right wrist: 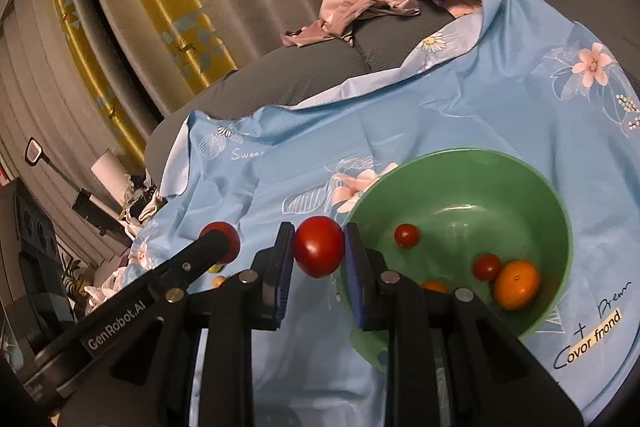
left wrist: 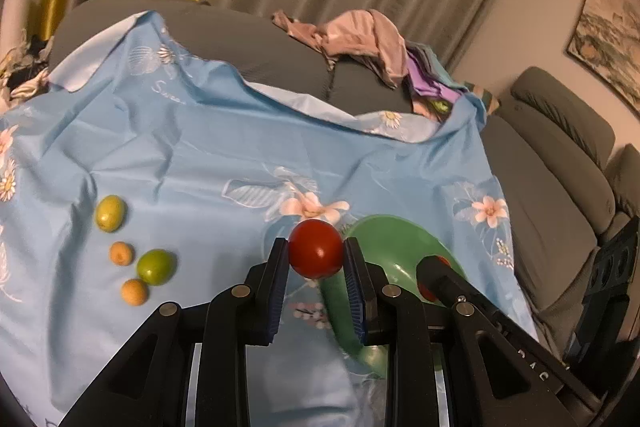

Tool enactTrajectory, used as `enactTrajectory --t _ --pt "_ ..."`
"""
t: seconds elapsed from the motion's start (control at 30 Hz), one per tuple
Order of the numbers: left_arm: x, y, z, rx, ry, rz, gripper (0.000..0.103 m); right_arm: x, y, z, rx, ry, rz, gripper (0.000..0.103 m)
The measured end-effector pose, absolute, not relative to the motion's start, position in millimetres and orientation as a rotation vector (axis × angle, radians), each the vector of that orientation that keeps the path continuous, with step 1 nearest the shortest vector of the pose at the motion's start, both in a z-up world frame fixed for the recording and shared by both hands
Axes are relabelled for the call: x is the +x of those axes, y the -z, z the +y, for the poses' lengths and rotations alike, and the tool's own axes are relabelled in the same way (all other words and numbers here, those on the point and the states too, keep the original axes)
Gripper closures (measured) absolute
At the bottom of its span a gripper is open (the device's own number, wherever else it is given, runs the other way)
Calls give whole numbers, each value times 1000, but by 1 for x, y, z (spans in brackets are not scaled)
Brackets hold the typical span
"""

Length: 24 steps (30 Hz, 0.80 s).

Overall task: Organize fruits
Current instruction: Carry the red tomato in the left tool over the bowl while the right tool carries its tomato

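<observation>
My left gripper (left wrist: 316, 254) is shut on a red tomato (left wrist: 315, 247), held above the blue cloth just left of the green bowl (left wrist: 400, 247). My right gripper (right wrist: 319, 253) is shut on another red tomato (right wrist: 319, 251) beside the bowl's (right wrist: 552, 227) left rim. The bowl holds two small red tomatoes (right wrist: 407, 235), an orange fruit (right wrist: 516, 284) and another partly hidden orange one. On the cloth at the left lie two green fruits (left wrist: 156, 266) and two small orange ones (left wrist: 134, 291). The left gripper also shows in the right wrist view (right wrist: 220, 243).
The floral blue cloth (left wrist: 200, 155) covers a grey sofa. A heap of clothes (left wrist: 368, 43) lies at the back. More grey sofa seats (left wrist: 560, 163) stand at the right. Curtains hang behind.
</observation>
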State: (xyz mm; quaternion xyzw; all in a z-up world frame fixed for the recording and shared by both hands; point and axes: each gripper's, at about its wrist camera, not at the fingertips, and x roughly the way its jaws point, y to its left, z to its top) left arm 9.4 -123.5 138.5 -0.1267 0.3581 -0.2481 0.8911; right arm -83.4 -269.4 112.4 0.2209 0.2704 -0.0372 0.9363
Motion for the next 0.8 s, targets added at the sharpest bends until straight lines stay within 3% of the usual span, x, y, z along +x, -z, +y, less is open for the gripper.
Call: enactTrajectory --t 0.27,0.8 --pt "17 -156 -144 -204 590 730 77 -94 -118 -290 483 139 507 78" --pt "9 -121 -181 -173 693 821 77 -96 -107 -313 496 252 539 77"
